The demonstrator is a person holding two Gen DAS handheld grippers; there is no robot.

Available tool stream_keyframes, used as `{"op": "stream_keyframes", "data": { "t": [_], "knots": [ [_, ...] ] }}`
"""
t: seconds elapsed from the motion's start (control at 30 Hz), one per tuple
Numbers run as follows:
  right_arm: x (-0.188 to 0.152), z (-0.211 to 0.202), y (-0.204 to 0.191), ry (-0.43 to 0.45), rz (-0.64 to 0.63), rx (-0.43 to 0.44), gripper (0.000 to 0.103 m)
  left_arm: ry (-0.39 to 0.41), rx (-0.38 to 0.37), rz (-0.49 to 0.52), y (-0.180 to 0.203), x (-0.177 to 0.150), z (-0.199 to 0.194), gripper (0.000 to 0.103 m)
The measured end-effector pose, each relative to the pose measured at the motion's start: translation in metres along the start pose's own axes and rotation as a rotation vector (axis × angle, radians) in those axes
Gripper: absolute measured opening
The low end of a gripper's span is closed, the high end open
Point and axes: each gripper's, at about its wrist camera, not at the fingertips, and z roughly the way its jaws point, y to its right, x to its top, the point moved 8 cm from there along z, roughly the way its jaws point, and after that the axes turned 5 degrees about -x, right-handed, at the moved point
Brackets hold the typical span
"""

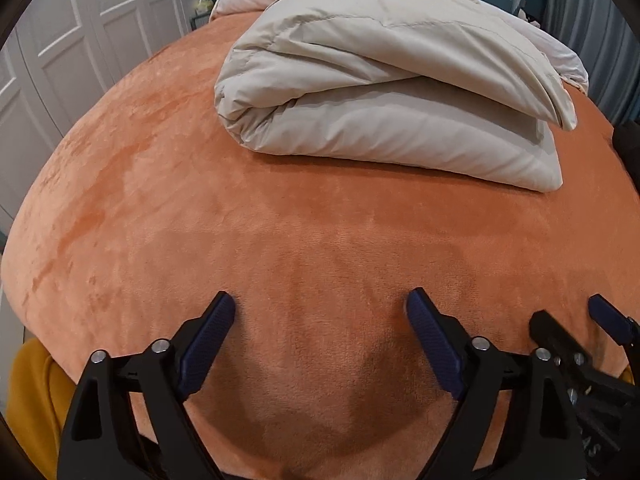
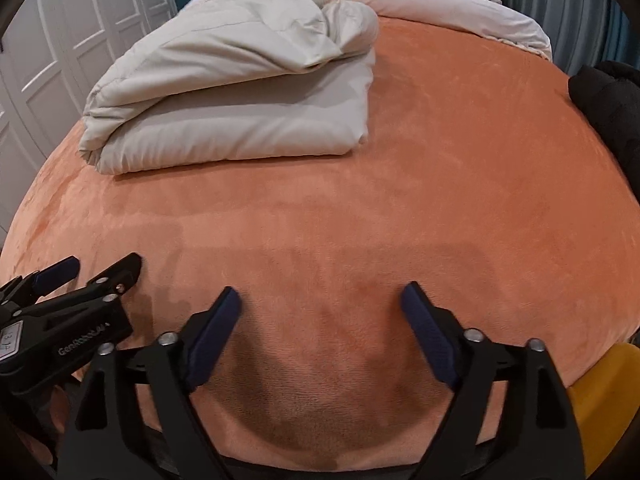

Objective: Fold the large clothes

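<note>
Both the left claw [image 1: 320,312] and the right claw [image 2: 320,304] hang side by side with jaws spread wide and nothing between them over the near part of the orange bed cover [image 1: 160,220], while the folded beige garment [image 1: 380,92] lies well beyond them, farther up the bed.

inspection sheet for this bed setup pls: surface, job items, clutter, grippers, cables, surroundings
Surface: orange plush bedspread, smooth, bare in the near half.
Job's things: cream padded garment, folded into a thick bundle, lying mid-bed, apart from both grippers.
Clutter: pale bedding heaped at the far end; black item at the bed's right edge; yellow fabric at the near edge.
Grippers: left gripper and right gripper side by side over the near bedspread, jaws wide, nothing between them.
Cables: nothing seen.
Surroundings: white panelled doors on the left, teal wall behind.
</note>
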Motion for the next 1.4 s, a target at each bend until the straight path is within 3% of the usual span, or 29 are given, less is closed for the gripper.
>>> {"op": "stream_keyframes", "data": {
  "t": [0.4, 0.67, 1.4],
  "knots": [
    [-0.01, 0.002, 0.0, 0.117, -0.03, -0.013, 0.096, 0.108, 0.0, 0.01, 0.003, -0.009, -0.004, 0.092],
    [-0.007, 0.005, 0.002, 0.115, -0.031, 0.0, 0.098, 0.165, -0.004, 0.03, 0.001, -0.01, -0.005, 0.092],
    [-0.008, 0.004, 0.0, 0.116, -0.031, -0.002, 0.098, 0.168, -0.005, 0.028, -0.002, -0.01, -0.003, 0.092]
  ]
}}
